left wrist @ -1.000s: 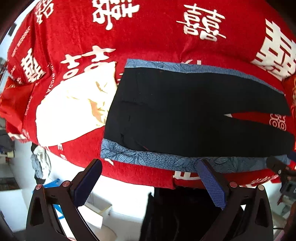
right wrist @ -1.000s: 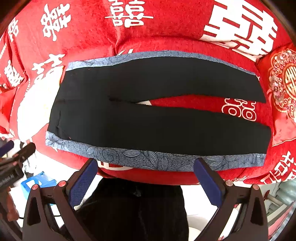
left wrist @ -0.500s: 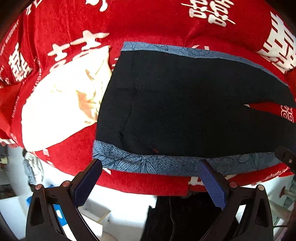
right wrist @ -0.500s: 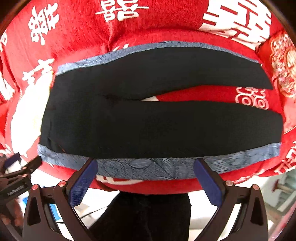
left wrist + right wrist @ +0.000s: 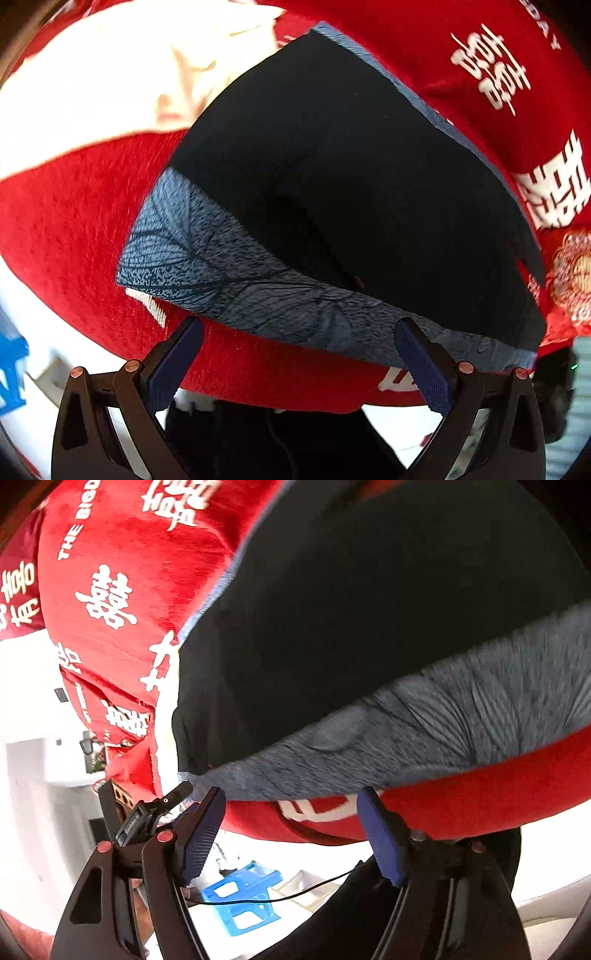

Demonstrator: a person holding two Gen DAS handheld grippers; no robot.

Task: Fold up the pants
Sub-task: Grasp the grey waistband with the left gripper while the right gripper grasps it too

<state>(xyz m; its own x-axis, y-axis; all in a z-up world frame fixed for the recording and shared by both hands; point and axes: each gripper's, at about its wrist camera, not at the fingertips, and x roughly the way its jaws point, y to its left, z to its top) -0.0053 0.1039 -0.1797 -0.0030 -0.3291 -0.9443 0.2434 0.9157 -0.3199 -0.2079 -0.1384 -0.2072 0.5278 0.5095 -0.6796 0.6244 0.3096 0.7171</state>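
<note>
Black pants (image 5: 351,177) flat on red blanket (image 5: 74,221) | left gripper (image 5: 297,354) released, near blue-grey side stripe (image 5: 236,280) | right gripper (image 5: 291,823) released, near hem

Red blanket (image 5: 74,229) with white characters under me, its near edge over a bright white floor (image 5: 29,812), blue plastic stool (image 5: 243,897) below, white cabinet (image 5: 26,771) at left

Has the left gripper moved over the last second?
Yes. The left gripper has closed in toward the pants; their blue patterned edge now sits just past its open fingertips.
</note>
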